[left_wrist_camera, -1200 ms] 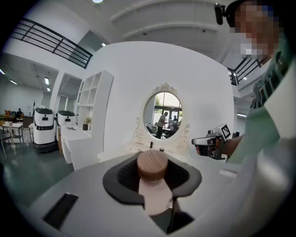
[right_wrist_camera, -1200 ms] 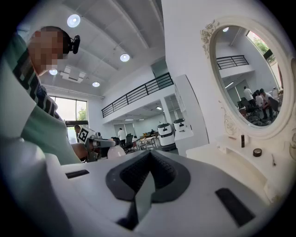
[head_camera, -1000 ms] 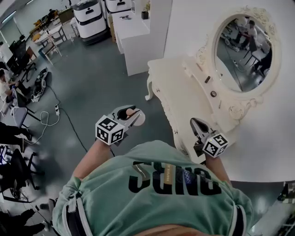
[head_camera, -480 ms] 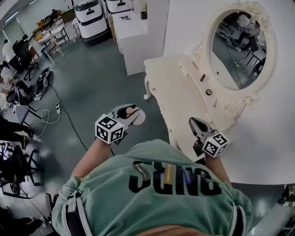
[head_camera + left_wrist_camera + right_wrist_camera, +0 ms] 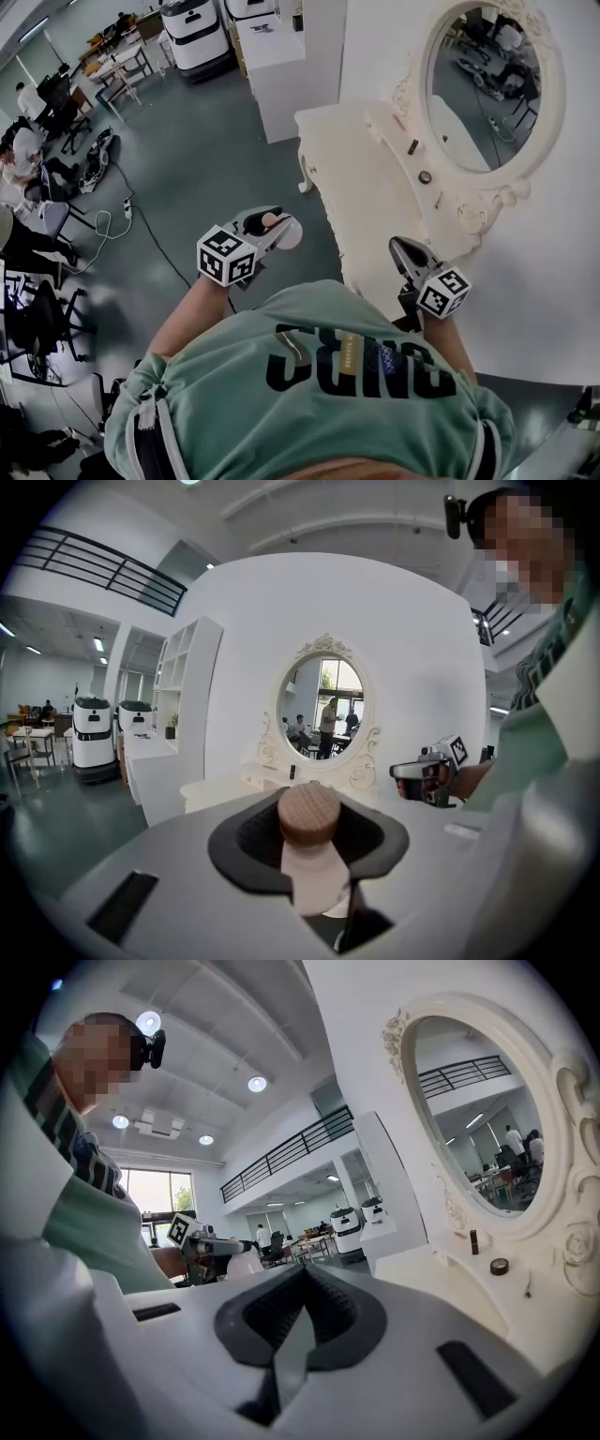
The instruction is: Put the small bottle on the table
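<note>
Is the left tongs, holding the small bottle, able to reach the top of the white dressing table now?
Probably yes. The left tongs, gripping the small bottle, hang over the floor beside the table, with nothing between. Its near top is bare; small items sit only by the mirror.

The head camera looks steeply down over the person's chest; the dressing table (image 5: 361,178) and oval mirror (image 5: 483,84) lie at 1 o'clock. Each gripper camera sits close behind its own jaws. The left gripper view faces the mirror at 12 o'clock, the right gripper view at 2 o'clock. All three share both.
</note>
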Available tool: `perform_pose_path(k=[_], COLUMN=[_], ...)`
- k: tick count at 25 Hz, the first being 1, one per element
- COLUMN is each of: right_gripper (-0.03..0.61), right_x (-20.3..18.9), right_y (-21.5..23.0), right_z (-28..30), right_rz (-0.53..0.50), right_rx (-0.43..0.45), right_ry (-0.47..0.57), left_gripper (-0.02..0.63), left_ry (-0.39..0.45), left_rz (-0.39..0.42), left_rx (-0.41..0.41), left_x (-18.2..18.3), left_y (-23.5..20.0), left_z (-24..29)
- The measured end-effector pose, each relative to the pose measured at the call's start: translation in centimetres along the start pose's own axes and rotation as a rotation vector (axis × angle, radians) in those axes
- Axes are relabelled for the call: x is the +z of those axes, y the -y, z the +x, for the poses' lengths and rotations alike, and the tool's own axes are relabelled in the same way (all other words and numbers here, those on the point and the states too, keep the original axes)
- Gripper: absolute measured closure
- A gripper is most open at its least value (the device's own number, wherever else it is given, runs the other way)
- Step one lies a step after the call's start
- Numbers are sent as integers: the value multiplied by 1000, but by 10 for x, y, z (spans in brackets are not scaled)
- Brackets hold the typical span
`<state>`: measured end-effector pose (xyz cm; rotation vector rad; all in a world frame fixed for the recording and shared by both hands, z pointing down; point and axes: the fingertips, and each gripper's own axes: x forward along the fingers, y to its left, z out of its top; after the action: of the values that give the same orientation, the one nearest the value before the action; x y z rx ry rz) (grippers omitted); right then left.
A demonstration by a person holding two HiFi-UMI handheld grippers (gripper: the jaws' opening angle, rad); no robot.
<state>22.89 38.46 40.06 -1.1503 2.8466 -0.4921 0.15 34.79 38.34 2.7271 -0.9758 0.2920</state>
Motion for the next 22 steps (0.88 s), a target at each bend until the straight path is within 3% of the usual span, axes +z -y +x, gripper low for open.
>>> perform_pose_path(k=[5, 11, 22], right_gripper=[591, 591, 591], right_x=[-8, -7, 12], right_y=[4, 11, 36], right_z=[15, 56, 209], right_rz=[14, 2, 12], right_rx=[18, 7, -120], right_ry=[-19, -35, -18], left_gripper=[499, 499, 499], left_ry=[-17, -13, -13], left_rz=[-4, -17, -10], left_rx=[9, -23, -183], left_x=[-5, -8, 7], left_y=[-9, -49, -205], left_z=[2, 12, 42])
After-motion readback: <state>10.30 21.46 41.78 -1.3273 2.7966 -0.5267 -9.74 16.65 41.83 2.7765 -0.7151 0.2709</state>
